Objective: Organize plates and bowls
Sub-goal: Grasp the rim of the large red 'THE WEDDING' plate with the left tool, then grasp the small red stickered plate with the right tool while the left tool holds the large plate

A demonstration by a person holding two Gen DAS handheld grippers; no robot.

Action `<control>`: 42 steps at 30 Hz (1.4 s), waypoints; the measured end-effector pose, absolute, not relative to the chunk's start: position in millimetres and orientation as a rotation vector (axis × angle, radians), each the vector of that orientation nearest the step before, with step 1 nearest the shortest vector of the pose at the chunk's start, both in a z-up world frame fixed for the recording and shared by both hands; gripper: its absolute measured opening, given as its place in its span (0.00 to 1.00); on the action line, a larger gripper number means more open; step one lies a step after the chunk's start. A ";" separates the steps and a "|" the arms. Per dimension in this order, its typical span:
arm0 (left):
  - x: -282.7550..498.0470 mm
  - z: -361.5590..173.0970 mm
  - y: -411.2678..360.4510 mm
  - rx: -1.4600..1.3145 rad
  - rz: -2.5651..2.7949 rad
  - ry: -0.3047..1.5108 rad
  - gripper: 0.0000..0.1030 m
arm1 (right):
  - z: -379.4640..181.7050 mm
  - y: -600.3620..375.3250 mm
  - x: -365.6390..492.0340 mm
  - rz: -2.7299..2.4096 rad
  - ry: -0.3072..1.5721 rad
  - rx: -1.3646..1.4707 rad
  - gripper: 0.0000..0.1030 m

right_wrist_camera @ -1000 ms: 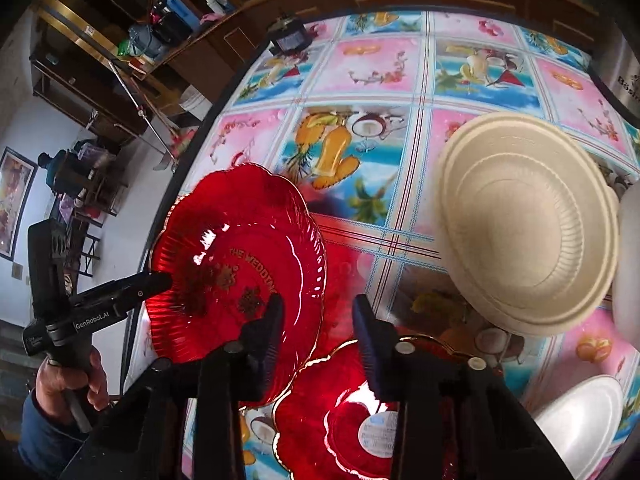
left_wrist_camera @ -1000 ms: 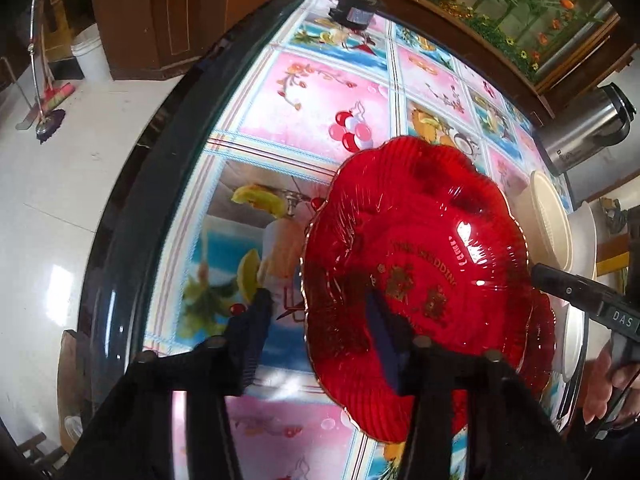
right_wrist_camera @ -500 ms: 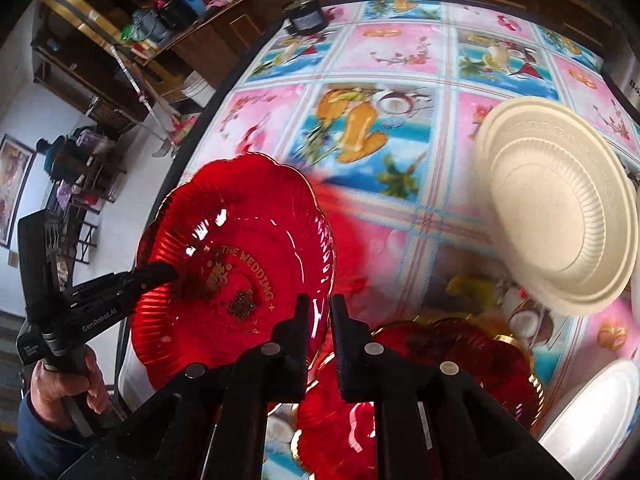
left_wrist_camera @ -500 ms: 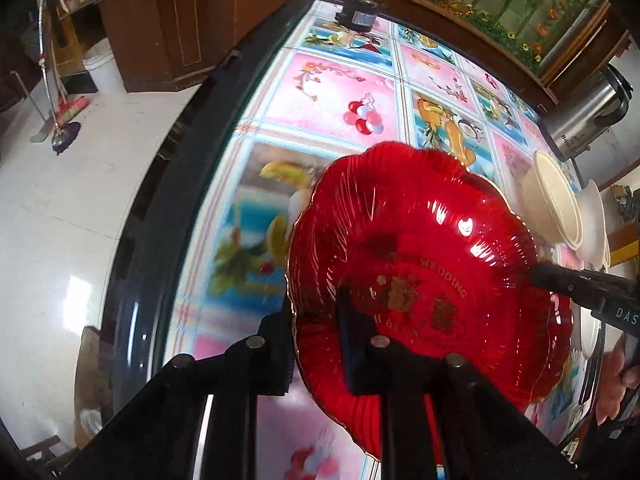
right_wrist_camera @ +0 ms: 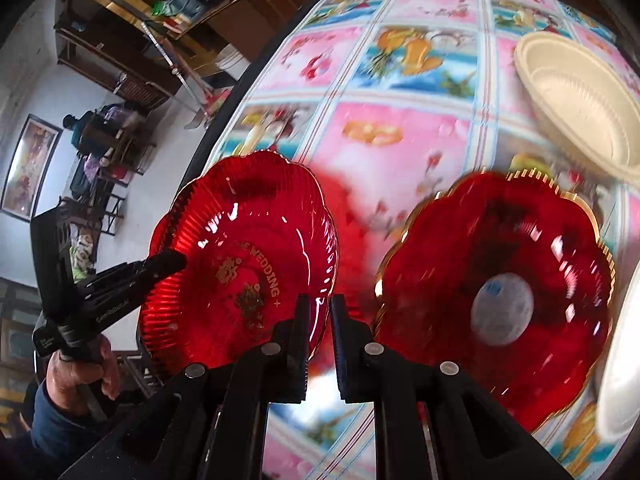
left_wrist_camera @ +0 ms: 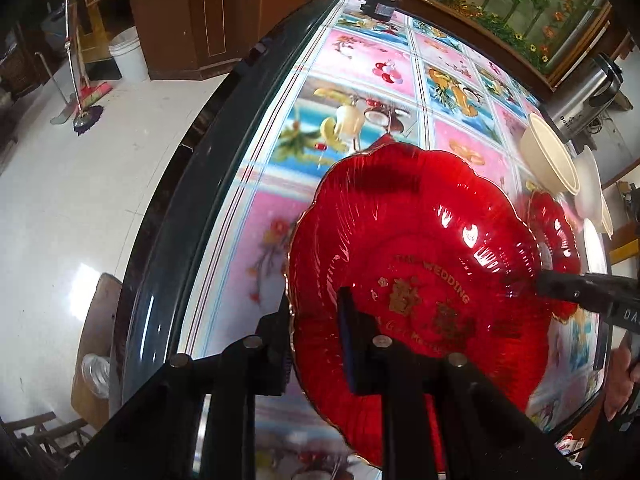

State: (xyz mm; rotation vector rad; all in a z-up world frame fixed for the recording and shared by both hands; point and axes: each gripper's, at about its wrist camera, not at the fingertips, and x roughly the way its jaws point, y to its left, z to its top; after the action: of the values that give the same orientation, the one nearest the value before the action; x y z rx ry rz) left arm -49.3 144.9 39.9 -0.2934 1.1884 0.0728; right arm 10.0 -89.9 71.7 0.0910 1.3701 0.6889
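Note:
A red scalloped plate with gold wedding lettering hangs just above the tablecloth, held at two opposite rims. My left gripper has the near-left rim between its jaws, one finger outside and one on the inner face; the jaws are opening slightly. In the right wrist view it sits on the same plate. My right gripper is shut on the plate's right rim, and its tip shows in the left wrist view. A second red plate with a gold rim and a white sticker lies on the table beside it.
A cream bowl and a white dish stand to the right of the red plates. A steel kettle is at the back right, and a small black object sits at the far edge. The table's dark rim drops to the floor at left.
Both grippers closed onto opposite rims of the wedding plate. The right gripper came left from the stickered plate. Both then slid across the tablecloth with the plate between them.

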 end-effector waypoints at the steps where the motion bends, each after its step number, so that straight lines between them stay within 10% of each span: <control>1: -52.1 38.8 145.4 -0.297 0.079 1.189 0.24 | 70.0 -89.3 5.8 0.694 1.372 0.085 0.11; 15: -73.0 105.2 113.2 -0.187 0.074 1.037 0.52 | 75.1 -161.6 1.0 0.518 1.290 0.060 0.12; 42: -34.5 65.4 -103.8 0.033 -0.410 1.210 0.52 | 59.3 -316.5 -103.4 0.352 1.304 0.323 0.12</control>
State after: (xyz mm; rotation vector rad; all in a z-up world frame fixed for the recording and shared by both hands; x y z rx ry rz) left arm -34.5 -103.8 65.4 0.0332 1.2104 -0.4099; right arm -103.4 -316.5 59.3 0.3229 1.3041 0.3522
